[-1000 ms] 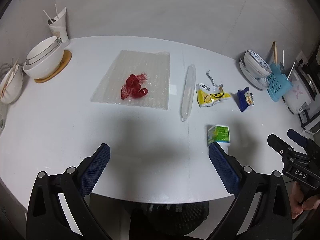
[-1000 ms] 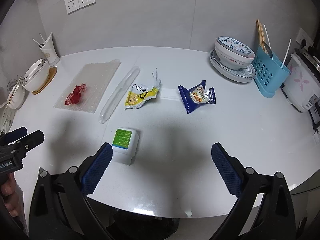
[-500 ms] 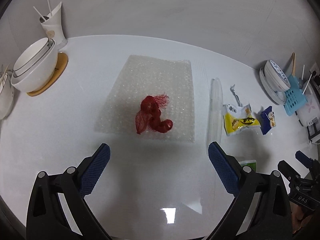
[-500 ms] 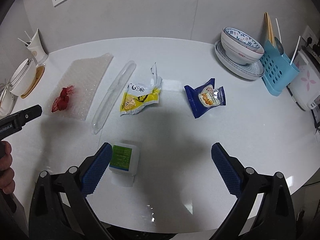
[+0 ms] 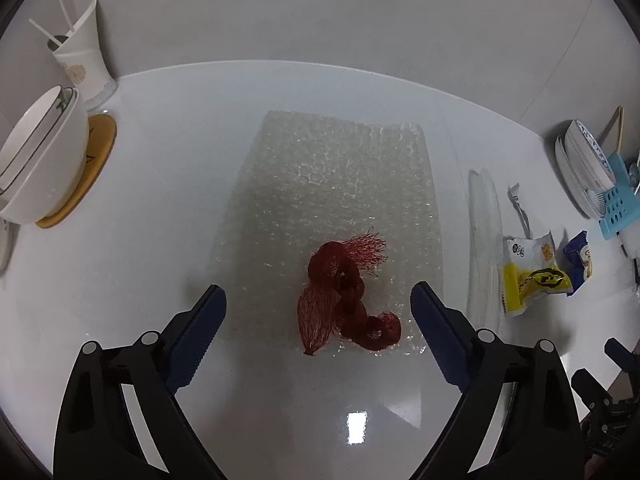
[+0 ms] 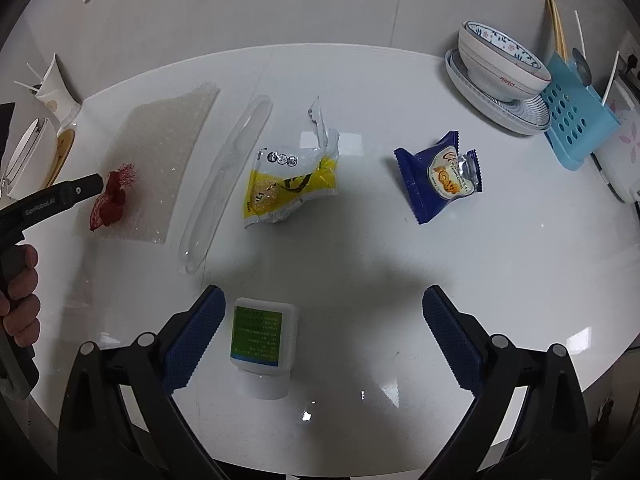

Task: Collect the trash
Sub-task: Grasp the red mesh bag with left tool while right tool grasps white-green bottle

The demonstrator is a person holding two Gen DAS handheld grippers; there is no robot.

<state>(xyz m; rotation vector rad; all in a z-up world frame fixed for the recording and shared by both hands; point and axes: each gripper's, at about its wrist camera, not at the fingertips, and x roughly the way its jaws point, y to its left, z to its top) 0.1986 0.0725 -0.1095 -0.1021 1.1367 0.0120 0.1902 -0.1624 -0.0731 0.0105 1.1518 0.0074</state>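
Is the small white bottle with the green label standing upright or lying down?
Lying down: the white bottle rests on its side, green label up, on the table.

The net bag (image 5: pixel 344 292) is red, on clear bubbly wrap (image 5: pixel 340 200). At three o'clock lie a yellow wrapper (image 5: pixel 528 280) and a blue wrapper (image 6: pixel 440 176).

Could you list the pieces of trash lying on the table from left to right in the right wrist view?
Red mesh netting → bubble wrap sheet → clear plastic sleeve → yellow snack wrapper → blue snack wrapper. The white bottle with the green label lies nearer, below the yellow wrapper.
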